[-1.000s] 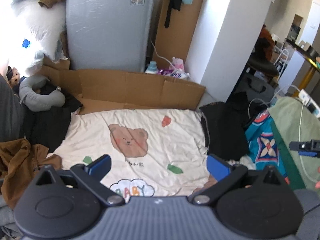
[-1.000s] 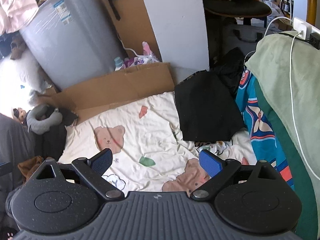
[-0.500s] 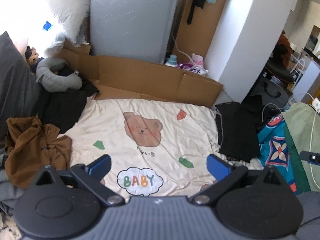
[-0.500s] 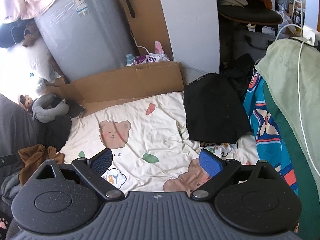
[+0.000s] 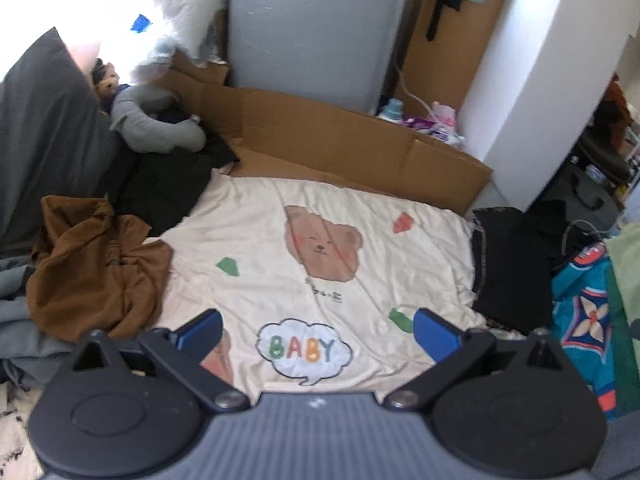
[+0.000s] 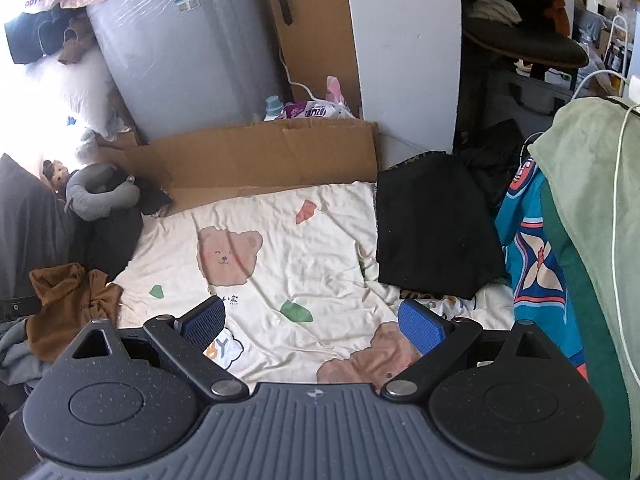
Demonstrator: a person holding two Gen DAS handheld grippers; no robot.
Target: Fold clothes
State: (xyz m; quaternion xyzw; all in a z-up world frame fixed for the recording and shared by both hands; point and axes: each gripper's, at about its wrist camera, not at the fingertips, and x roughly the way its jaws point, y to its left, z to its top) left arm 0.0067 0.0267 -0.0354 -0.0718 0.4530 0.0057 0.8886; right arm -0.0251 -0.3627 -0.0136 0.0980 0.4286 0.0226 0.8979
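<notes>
A crumpled brown garment point(image 5: 96, 268) lies at the left edge of the cream bear-print blanket point(image 5: 280, 264); it also shows in the right wrist view as the brown garment point(image 6: 64, 300). A folded black garment point(image 6: 432, 232) rests on the blanket's right side, seen too as the black garment point(image 5: 508, 264). More dark clothes point(image 5: 168, 192) lie at the far left. My left gripper point(image 5: 318, 330) hangs open above the blanket's near part, holding nothing. My right gripper point(image 6: 312, 326) is open and empty as well, over the blanket point(image 6: 304, 256).
Flattened cardboard point(image 5: 340, 148) and a wrapped grey mattress point(image 5: 312, 28) stand behind the blanket. A grey neck pillow point(image 5: 156, 120) lies far left. A blue patterned cloth point(image 6: 536, 256) and a green cover point(image 6: 592, 216) with a white cable border the right. A white pillar point(image 6: 404, 52) rises behind.
Both grippers have swung leftward and pulled back a little; the brown garment has come into view at the left in both views. Jaws stayed open.
</notes>
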